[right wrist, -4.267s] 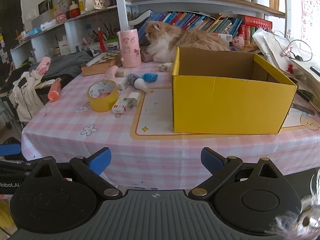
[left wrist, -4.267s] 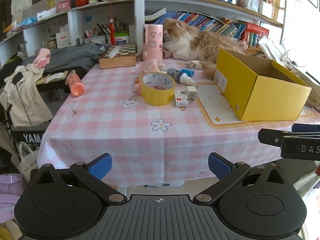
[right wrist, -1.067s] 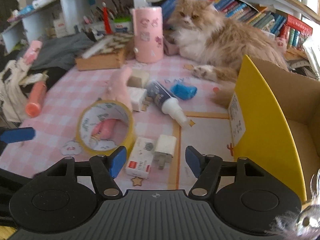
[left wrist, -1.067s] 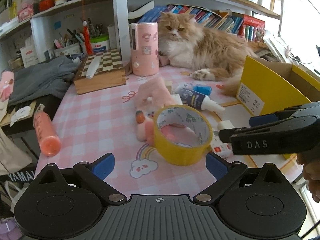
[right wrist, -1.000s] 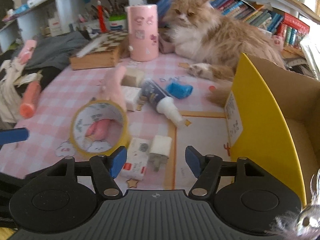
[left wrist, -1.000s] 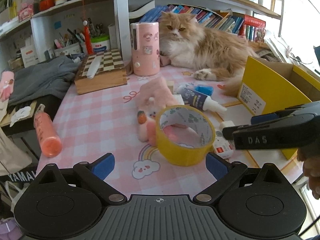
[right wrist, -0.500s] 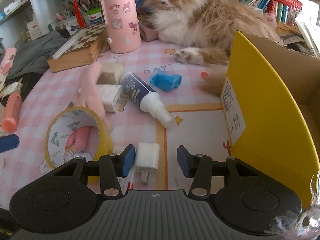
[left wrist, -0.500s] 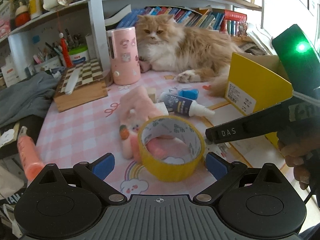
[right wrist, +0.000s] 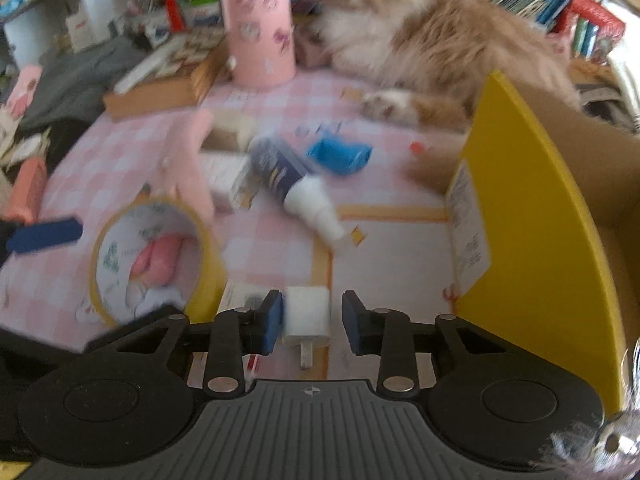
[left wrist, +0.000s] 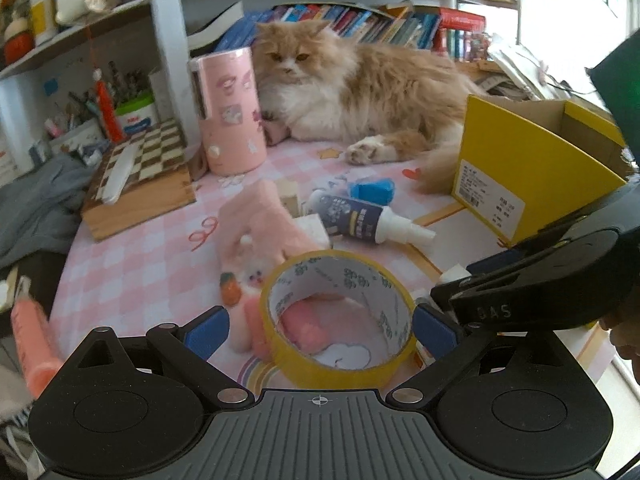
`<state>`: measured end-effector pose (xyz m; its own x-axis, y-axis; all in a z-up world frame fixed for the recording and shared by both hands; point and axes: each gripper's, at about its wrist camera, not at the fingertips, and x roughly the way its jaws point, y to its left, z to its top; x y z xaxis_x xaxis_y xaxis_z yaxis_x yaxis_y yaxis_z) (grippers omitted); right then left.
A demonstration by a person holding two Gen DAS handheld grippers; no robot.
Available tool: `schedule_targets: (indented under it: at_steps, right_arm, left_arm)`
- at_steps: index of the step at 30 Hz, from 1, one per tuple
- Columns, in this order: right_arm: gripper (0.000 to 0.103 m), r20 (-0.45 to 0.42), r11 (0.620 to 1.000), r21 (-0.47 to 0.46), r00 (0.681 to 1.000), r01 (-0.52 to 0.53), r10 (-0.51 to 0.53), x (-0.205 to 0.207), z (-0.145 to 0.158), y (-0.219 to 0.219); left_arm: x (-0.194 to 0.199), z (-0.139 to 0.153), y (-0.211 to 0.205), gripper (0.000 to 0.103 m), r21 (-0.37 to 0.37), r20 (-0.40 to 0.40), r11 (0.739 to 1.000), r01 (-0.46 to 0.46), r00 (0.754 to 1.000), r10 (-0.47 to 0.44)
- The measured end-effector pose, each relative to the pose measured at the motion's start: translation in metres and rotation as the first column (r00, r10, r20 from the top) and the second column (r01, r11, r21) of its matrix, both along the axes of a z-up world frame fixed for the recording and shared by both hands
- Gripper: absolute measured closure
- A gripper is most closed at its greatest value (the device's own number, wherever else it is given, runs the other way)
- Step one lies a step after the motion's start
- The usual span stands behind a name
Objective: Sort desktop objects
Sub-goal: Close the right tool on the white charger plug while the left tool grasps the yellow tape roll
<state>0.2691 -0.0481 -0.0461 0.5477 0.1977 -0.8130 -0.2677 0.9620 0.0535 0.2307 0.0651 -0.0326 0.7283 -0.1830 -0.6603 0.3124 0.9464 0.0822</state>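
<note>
A yellow tape roll (left wrist: 340, 360) lies on the pink checked cloth between the fingers of my left gripper (left wrist: 320, 330), which stands open around it. A pink plush toy (left wrist: 264, 224) lies partly under and behind the roll. My right gripper (right wrist: 310, 318) is closing around a white charger plug (right wrist: 308, 312); the left pad meets the plug and a gap shows at the right pad. A small white box with a red label (right wrist: 240, 296) lies just left of the plug. The open yellow cardboard box (right wrist: 540, 240) stands to the right.
A glue bottle (left wrist: 360, 218), a blue packet (left wrist: 372, 190) and pale blocks lie mid-table. A long-haired cat (left wrist: 360, 80) rests at the back beside a pink cylinder (left wrist: 232, 116). A chessboard box (left wrist: 140, 184) sits back left, an orange bottle (left wrist: 32, 340) at the left edge.
The right gripper's jaws have narrowed from wide apart to close around the white plug. Both grippers have moved forward, and the tape roll now sits between the left fingers.
</note>
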Motion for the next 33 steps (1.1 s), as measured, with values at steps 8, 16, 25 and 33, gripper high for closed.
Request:
schedule_targets:
  at_steps: [8, 16, 25, 33]
  right_arm:
    - [0.079, -0.020, 0.999, 0.010, 0.999, 0.035, -0.035, 0.003, -0.006, -0.007]
    - [0.079, -0.021, 1.000, -0.016, 1.000, 0.018, -0.018, 0.002, -0.005, -0.011]
    - [0.079, -0.016, 0.999, -0.049, 1.000, -0.022, 0.021, 0.001, -0.006, -0.007]
    - [0.080, 0.070, 0.999, 0.001, 0.997, -0.039, 0.039, -0.009, 0.010, -0.009]
  left_arm:
    - [0.009, -0.006, -0.008, 0.003, 0.003, -0.016, 0.999, 0.048, 0.999, -0.048]
    - [0.017, -0.020, -0.011, 0.003, 0.040, -0.050, 0.998, 0.049, 0.998, -0.047]
    - [0.014, -0.020, -0.006, 0.012, 0.003, -0.057, 0.999, 0.041, 0.998, -0.040]
    - [-0.001, 0.007, 0.009, 0.012, -0.060, -0.005, 0.998, -0.035, 0.999, 0.035]
